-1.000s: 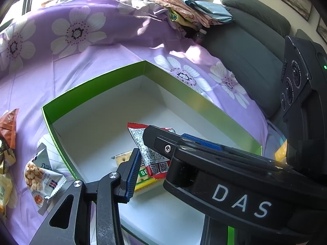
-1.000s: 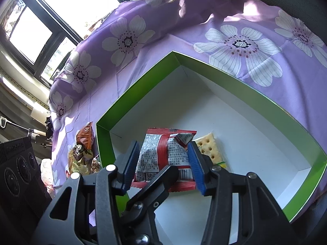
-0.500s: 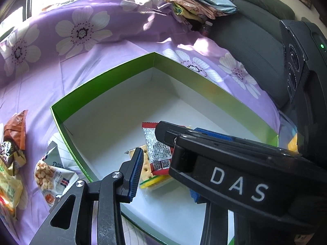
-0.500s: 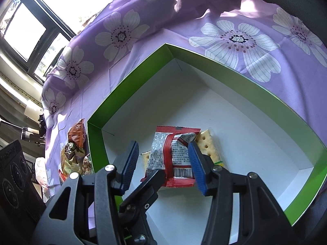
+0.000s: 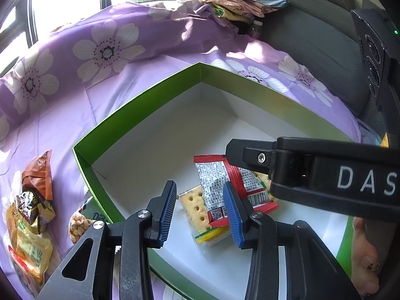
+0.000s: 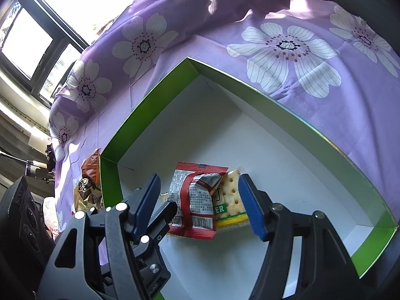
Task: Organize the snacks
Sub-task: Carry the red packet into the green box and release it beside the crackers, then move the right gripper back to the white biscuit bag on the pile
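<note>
A: Where does the red snack packet [image 6: 196, 200] sit?

B: On the white floor of the green box [image 6: 287, 110], lying partly over the cracker pack [image 6: 231, 200]. The right gripper [image 6: 200, 206] has just been opening. Its jaws stand apart on either side of the packet, pads not pressing it.

A: And the left gripper [image 5: 200, 213]?

B: It holds nothing, with its jaws as near together as they go, low over the same two packs.

A: How would the packets handle?

B: Light, crinkly, probably slippery film. The crackers likely snap if squeezed, so pinch a sealed edge. More snacks [image 5: 32, 220] wait on the purple floral cloth [image 5: 75, 115], left of the box.
</note>
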A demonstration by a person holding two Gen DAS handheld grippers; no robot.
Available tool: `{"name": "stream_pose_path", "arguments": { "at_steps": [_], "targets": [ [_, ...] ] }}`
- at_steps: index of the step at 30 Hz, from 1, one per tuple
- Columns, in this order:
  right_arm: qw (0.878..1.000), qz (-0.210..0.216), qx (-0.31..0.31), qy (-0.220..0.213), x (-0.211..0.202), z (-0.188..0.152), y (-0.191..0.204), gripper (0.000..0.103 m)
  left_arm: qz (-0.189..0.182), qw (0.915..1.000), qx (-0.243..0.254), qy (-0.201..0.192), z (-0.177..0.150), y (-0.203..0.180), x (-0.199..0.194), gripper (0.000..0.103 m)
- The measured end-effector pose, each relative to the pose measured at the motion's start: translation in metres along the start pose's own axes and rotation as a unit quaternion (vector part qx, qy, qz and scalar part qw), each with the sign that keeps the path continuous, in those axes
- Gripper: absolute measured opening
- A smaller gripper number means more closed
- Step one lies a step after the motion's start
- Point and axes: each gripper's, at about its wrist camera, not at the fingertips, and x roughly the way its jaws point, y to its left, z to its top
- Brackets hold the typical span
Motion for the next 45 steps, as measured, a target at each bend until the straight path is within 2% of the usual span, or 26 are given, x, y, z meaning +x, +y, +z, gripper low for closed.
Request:
{"name": "stream_pose_path", "arguments": {
  "at_steps": [3,9,11,13,18,19,22,24,27,29,31,32,35,40,42,45],
  "targets": [
    [1.000,0.000,-0.002,-0.003,-0.002,0.000,0.001,0.067,-0.023,0.9993,-0.025,-0.014,0.001,0.004,-0.012,0.042],
    [1.000,0.009,-0.009,-0.023,-0.010,0.000,0.008,0.072,-0.023,0.9956,-0.063,-0.066,-0.009,0.022,-0.059,0.042],
    [0.999,0.026,-0.017,-0.029,-0.012,-0.001,0.014,0.080,-0.012,0.9944,-0.075,-0.074,-0.014,0.035,-0.073,0.047],
    [0.998,0.048,-0.021,-0.030,-0.012,-0.003,0.019,0.087,0.014,0.9929,-0.089,-0.078,-0.022,0.049,-0.084,0.062],
    [0.997,0.037,-0.040,-0.059,-0.018,-0.008,0.041,0.094,0.064,0.9850,-0.142,-0.074,-0.052,0.095,-0.110,0.068],
    [0.996,0.038,-0.047,-0.065,-0.018,-0.008,0.046,0.096,0.075,0.9824,-0.156,-0.070,-0.060,0.105,-0.116,0.072],
    [0.993,0.052,-0.067,-0.080,-0.021,-0.012,0.061,0.103,0.111,0.9713,-0.197,-0.075,-0.084,0.137,-0.136,0.083],
    [0.991,0.064,-0.080,-0.087,-0.022,-0.015,0.070,0.103,0.133,0.9614,-0.228,-0.080,-0.102,0.160,-0.147,0.086],
    [0.988,0.075,-0.101,-0.086,-0.021,-0.020,0.086,0.103,0.161,0.9387,-0.292,-0.089,-0.132,0.196,-0.160,0.086],
    [0.986,0.082,-0.116,-0.081,-0.017,-0.025,0.099,0.103,0.207,0.9201,-0.321,-0.086,-0.152,0.213,-0.162,0.086],
    [0.985,0.087,-0.130,-0.075,-0.013,-0.030,0.112,0.103,0.234,0.9124,-0.328,-0.072,-0.166,0.228,-0.157,0.086],
    [0.984,0.091,-0.138,-0.071,-0.010,-0.033,0.119,0.103,0.231,0.9111,-0.336,-0.063,-0.172,0.236,-0.153,0.086],
    [0.980,0.104,-0.163,-0.050,0.001,-0.046,0.146,0.103,0.179,0.9036,-0.385,-0.054,-0.186,0.256,-0.147,0.086],
    [0.963,0.133,-0.232,0.021,0.031,-0.072,0.201,0.100,0.115,0.9033,-0.410,-0.053,-0.190,0.261,-0.138,0.086],
    [0.955,0.142,-0.256,0.044,0.043,-0.081,0.223,0.097,0.087,0.9020,-0.420,-0.050,-0.191,0.262,-0.134,0.086],
    [0.943,0.152,-0.285,0.078,0.062,-0.089,0.253,0.083,0.082,0.8962,-0.434,-0.044,-0.192,0.265,-0.129,0.086]
  ]
}}
